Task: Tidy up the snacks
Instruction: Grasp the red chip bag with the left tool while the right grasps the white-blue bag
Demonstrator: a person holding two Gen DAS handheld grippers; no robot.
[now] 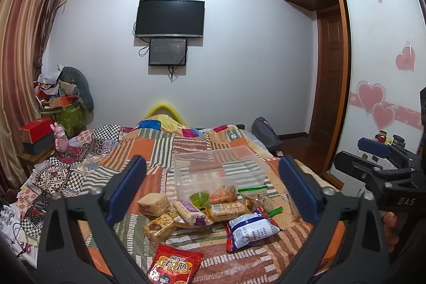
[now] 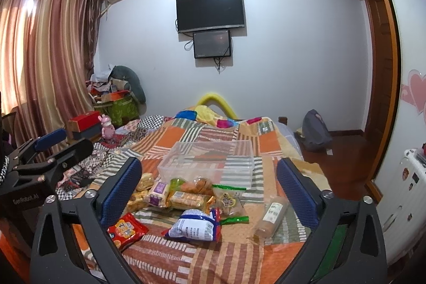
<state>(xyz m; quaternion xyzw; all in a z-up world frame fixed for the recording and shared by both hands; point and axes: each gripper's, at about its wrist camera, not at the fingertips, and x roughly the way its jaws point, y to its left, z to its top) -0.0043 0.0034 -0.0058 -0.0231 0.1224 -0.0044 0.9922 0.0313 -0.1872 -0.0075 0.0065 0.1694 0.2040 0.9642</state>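
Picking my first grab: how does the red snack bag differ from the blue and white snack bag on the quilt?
The red snack bag lies flat and crinkled nearest the camera on the left; the blue and white snack bag looks puffed and sits closer to the middle. The red one lies apart from the snack pile; the blue and white one touches it. Both lie on the quilt, outside the clear bin, untouched.

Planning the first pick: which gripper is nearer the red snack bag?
Left. The red snack bag lies just below the left gripper; from the right gripper it sits off to the left side.
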